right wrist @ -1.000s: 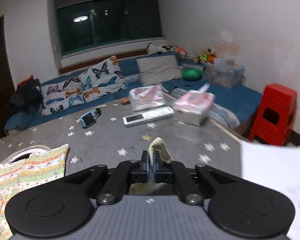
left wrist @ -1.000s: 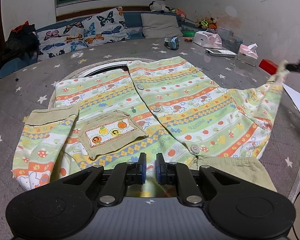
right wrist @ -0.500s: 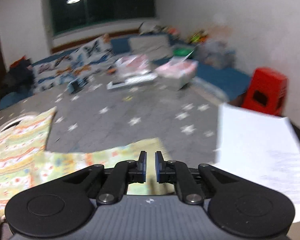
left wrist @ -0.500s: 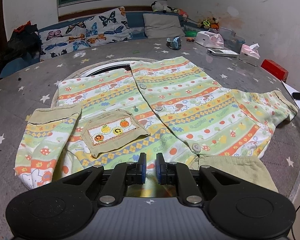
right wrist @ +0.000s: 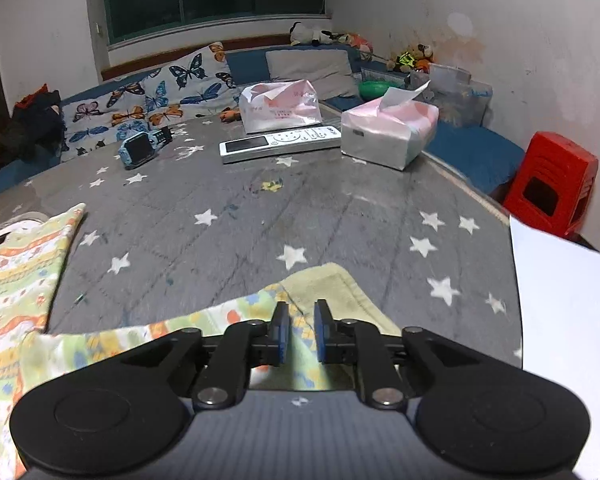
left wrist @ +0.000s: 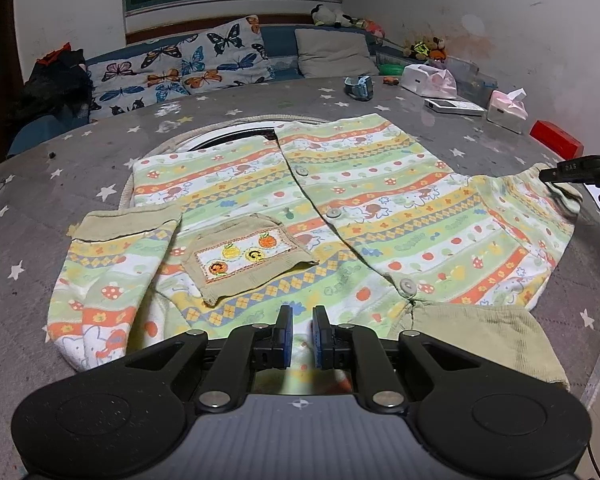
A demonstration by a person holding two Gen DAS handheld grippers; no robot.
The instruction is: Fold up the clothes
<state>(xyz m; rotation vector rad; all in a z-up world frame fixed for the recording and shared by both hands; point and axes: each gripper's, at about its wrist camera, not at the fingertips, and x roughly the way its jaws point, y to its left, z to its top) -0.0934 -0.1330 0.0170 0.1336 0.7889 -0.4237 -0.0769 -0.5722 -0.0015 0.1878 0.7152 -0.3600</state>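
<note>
A striped child's button shirt [left wrist: 340, 216] with a beige chest pocket [left wrist: 244, 256] lies flat, front up, on the grey star-patterned table [left wrist: 100, 152]. Its left sleeve [left wrist: 108, 272] is folded down beside the body. My left gripper [left wrist: 302, 336] is slightly open and empty above the shirt's hem. My right gripper [right wrist: 300, 332] is open just above the right sleeve's beige cuff [right wrist: 332, 288], which lies on the table; it also shows in the left wrist view [left wrist: 568, 170] at the sleeve end.
At the table's far side lie a blue toy watch [right wrist: 140, 148], a white remote [right wrist: 280, 142] and two tissue packs [right wrist: 388, 128]. A white paper sheet [right wrist: 568, 320] lies right of the cuff. A red stool [right wrist: 552, 184] stands beyond the table edge.
My right gripper held the sleeve cuff lifted, lowered it to the table and opened, letting it go. The sleeve now lies spread out. My left gripper barely moved.
</note>
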